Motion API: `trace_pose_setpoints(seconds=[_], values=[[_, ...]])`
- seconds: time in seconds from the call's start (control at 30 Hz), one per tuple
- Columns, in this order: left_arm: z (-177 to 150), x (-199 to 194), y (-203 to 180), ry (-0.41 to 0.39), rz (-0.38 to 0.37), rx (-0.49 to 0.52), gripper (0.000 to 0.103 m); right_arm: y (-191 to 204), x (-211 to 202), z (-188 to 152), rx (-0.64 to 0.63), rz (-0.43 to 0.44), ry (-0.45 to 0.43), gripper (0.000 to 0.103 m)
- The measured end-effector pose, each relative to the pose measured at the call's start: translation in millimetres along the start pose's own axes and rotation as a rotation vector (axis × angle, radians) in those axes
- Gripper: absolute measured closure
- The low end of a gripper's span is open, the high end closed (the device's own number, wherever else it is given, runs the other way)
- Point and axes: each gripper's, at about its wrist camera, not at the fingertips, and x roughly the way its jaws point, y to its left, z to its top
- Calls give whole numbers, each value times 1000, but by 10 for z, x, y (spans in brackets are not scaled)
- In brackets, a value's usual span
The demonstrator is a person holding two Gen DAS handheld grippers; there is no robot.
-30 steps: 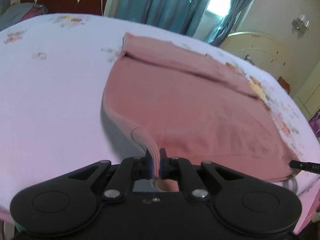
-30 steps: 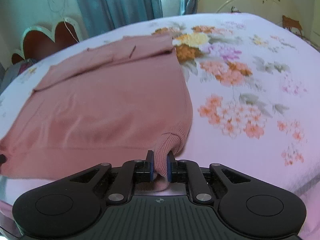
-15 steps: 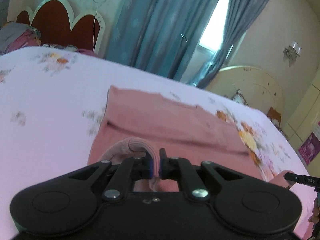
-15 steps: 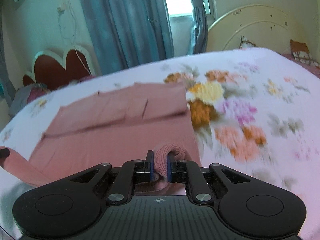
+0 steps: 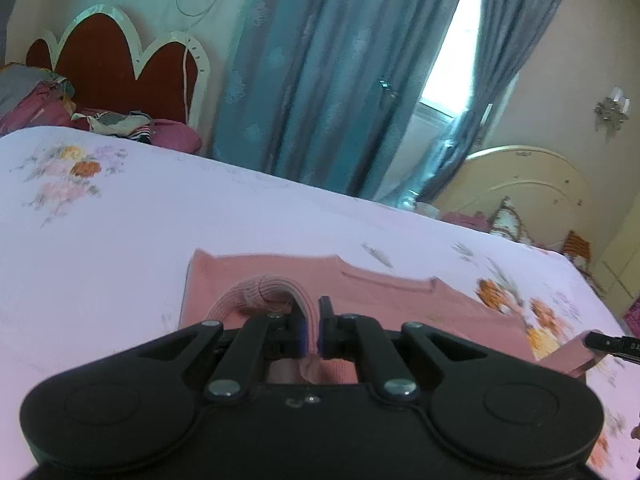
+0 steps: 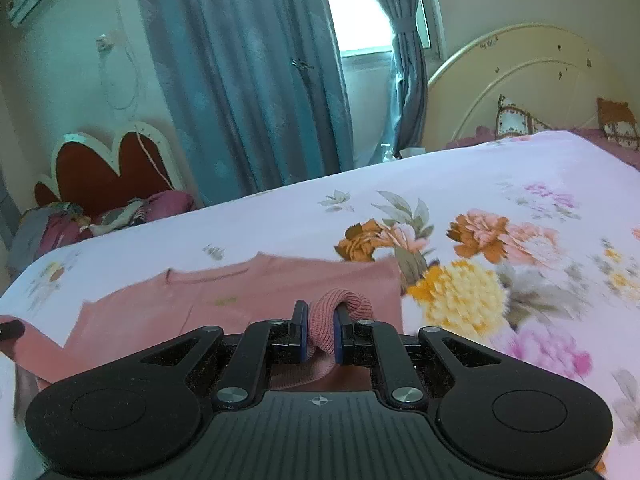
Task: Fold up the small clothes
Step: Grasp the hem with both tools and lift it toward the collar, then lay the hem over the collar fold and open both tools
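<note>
Pink knitted sweater [image 5: 400, 296] lying on a bed [image 5: 120, 240] covered by a pale sheet printed with flowers. The garment is a dusty rose colour, fine-knit over the body, with a coarser ribbed band along its hem; its far part lies flat, with an edge line running across it.

Left gripper [image 5: 311, 334] — fingers clenched on the ribbed hem at one corner, the band arching up in a loop just left of the fingers. Right gripper [image 6: 321, 334] — fingers likewise grasping a bunched fold of ribbed hem [image 6: 340, 308], which bulges up and over the right finger. Both corners are raised above the flat part of the sweater, so the near portion is doubled toward the far edge. In the left view the tip of the right gripper appears at the right margin, with pink cloth hanging from it.

Background: blue curtains [image 6: 248, 80] beside a bright window, a cream headboard [image 6: 520, 80], and a red scalloped headboard [image 5: 112, 64] with a heap of mixed clothes [image 5: 48, 100] in front of it.
</note>
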Motion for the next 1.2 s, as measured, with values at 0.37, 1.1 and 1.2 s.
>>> trace_pose_setpoints(seconds=[0.37, 1.1, 1.2], values=[[85, 1007, 127, 129, 131, -32, 94, -318, 1181, 163, 132, -6, 162, 91], [135, 1425, 220, 207, 79, 214, 38, -417, 1428, 192, -56, 82, 166, 40], [108, 1553, 246, 240, 81, 216, 43, -431, 1518, 153, -81, 87, 196, 40]])
